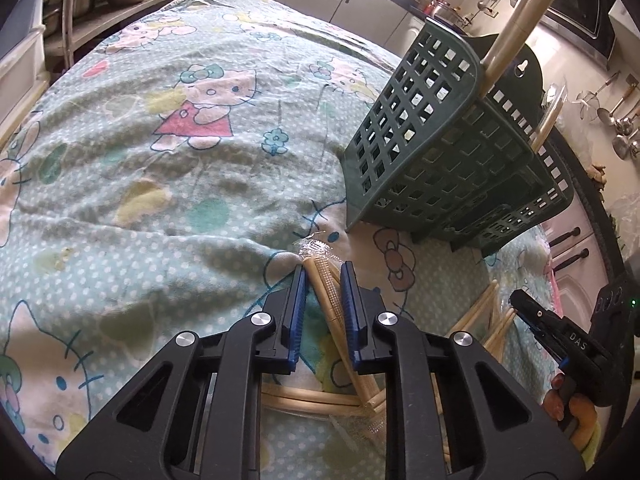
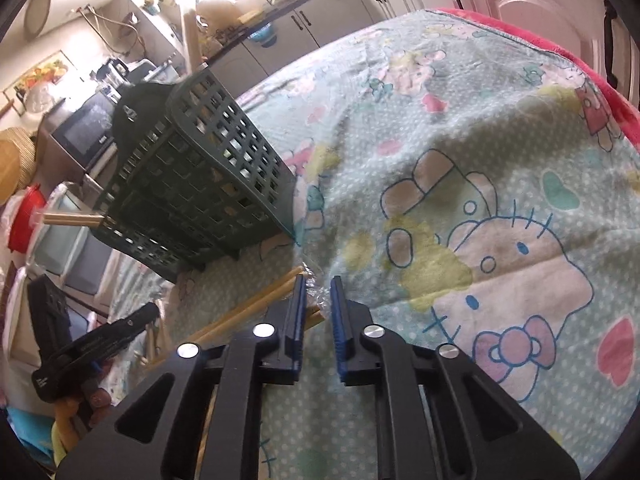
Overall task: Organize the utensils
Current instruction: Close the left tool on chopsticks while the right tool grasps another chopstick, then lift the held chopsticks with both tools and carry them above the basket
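Tilting steeply toward the cartoon-print cloth (image 1: 160, 184), your left gripper (image 1: 323, 276) pinches a plastic-wrapped chopstick pair (image 1: 326, 292) just before the green basket (image 1: 452, 160). Your right gripper (image 2: 318, 292) is narrowed on crinkled wrapper (image 2: 316, 294), probably gripping it; more chopsticks (image 2: 256, 308) lie alongside.

Wrapped chopsticks (image 1: 326, 292) lie on the cloth (image 1: 160, 168) just before the basket (image 1: 440, 152).
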